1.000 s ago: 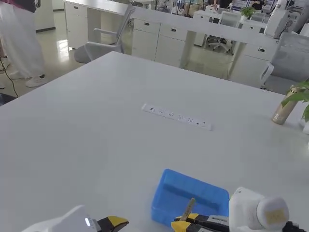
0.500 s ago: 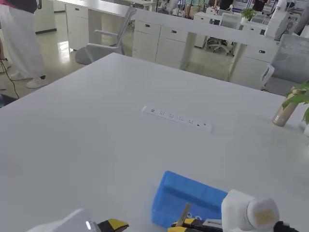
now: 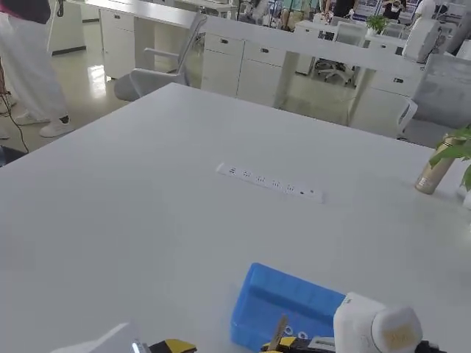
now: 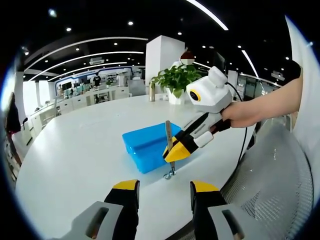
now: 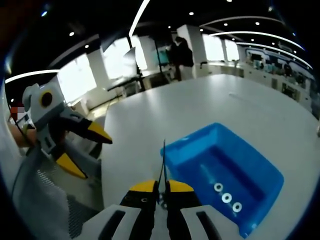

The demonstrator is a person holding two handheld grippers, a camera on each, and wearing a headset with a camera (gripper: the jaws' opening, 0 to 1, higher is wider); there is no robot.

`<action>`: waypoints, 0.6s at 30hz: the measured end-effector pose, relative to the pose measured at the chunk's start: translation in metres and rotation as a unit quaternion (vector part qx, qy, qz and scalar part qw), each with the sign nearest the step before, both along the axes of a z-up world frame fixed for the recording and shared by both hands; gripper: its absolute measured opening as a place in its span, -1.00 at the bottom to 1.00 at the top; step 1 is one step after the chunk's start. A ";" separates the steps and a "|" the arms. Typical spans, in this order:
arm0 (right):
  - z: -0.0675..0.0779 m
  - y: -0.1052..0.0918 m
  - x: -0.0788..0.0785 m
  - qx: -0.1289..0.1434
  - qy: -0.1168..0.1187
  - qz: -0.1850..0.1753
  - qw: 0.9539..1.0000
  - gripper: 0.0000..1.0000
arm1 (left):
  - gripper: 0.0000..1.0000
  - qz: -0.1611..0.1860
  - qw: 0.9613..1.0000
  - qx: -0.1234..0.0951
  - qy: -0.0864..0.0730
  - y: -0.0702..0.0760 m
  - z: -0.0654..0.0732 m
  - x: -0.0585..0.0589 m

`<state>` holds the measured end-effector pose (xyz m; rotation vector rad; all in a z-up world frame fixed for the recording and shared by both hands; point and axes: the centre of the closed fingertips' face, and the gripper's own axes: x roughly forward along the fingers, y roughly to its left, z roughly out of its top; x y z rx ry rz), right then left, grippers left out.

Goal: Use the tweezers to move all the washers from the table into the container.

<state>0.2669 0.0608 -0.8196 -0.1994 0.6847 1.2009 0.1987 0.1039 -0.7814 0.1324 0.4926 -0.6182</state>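
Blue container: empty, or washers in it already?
Not empty. Three washers lie on the floor of the blue container, seen in the right gripper view.

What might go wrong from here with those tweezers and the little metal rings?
1. The washer at the tips of the tweezers is close to the near edge of the table; if it slips, it may roll off.
2. The right gripper pinches the thin tweezers, which might twist in its grip and miss the container.
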 end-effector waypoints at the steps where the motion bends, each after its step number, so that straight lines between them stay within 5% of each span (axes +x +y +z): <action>1: 0.000 -0.001 0.001 -0.001 -0.001 -0.001 1.000 -0.93 | -0.22 0.000 1.000 0.000 0.000 0.000 0.000 0.000; 8: -0.003 -0.002 0.000 0.001 0.002 0.000 1.000 -0.93 | -0.23 0.000 1.000 0.001 0.000 0.000 0.000 0.000; 18: -0.004 -0.003 -0.013 -0.027 -0.082 0.065 0.994 -0.93 | -0.24 0.001 1.000 0.001 -0.001 0.000 0.000 0.000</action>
